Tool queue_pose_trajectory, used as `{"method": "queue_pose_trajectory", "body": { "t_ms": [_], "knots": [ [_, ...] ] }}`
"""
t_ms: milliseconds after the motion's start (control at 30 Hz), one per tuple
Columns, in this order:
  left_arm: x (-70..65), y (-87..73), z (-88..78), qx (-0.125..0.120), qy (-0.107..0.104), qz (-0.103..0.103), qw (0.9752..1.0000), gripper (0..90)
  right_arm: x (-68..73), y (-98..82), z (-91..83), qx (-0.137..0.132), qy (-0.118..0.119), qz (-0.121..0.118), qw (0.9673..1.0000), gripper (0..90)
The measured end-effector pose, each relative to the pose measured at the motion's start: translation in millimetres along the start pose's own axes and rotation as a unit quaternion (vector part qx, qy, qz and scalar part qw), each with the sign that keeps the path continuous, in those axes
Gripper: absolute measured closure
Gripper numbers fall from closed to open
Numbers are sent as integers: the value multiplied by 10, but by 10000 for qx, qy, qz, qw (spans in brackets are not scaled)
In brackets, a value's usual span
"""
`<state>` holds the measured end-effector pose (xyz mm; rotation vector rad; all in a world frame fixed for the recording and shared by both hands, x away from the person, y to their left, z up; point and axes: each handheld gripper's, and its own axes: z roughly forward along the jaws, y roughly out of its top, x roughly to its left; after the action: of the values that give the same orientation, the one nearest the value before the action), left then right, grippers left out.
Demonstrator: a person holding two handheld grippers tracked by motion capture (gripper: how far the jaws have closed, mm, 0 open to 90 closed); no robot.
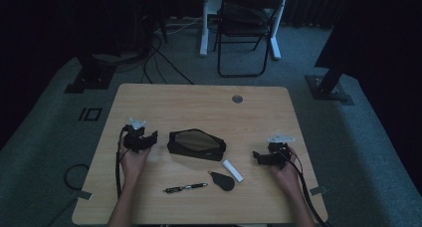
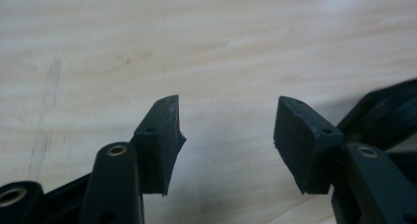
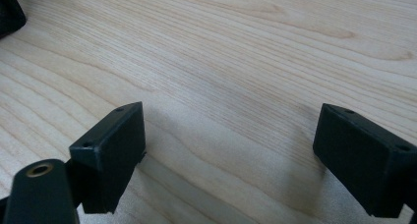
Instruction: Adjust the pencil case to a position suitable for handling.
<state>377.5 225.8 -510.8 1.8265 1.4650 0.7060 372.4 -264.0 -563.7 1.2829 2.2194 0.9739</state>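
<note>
Dim room, pale wooden table (image 1: pixel 199 102) with rounded corners, grey carpet around it.

Left gripper (image 1: pixel 148 139) held up off the table near the left edge, pointing toward the middle. In the left gripper view its jaws stand fairly wide apart with nothing but bare wood grain between them. Right gripper (image 1: pixel 258 156) sits low near the right edge, pointing inward; in the right gripper view its jaws are spread wide, bare wood between them too.

Between the two grippers, about mid-table: a black soft zip pouch (image 1: pixel 196 144), long and lying flat, its top face catching a brownish sheen. It is near the left gripper, not touching it; a dark edge of it shows at the right side of the left gripper view (image 2: pixel 388 111).

Toward the near edge, in front of the pouch:
- small white oblong block (image 1: pixel 232 170), lying at a slant, just beside the pouch's right end
- black teardrop-shaped flat piece (image 1: pixel 222 180), just beside the white block
- dark slim pen (image 1: pixel 185 188), lying roughly parallel to the near edge, left of the teardrop piece

Small round grey grommet (image 1: pixel 237 98) near the far edge. Nothing lies between either gripper and the pouch. A black folding chair (image 1: pixel 246 28) stands on the carpet beyond the far edge.
</note>
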Motion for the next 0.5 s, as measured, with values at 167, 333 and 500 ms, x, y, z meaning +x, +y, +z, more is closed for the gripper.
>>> {"method": "queue_pose_trajectory", "body": {
  "t_ms": [167,333,500],
  "knots": [
    [-69,142,-96,-202,-262,23,9994,435,0,0,0,0,0,0,10000,123],
    [-156,223,-105,-233,-450,142,9986,423,0,0,0,0,-1,2,10000,123],
    [-260,254,-87,-252,-705,259,9969,420,0,0,0,1,0,1,10000,123]
  ]
}}
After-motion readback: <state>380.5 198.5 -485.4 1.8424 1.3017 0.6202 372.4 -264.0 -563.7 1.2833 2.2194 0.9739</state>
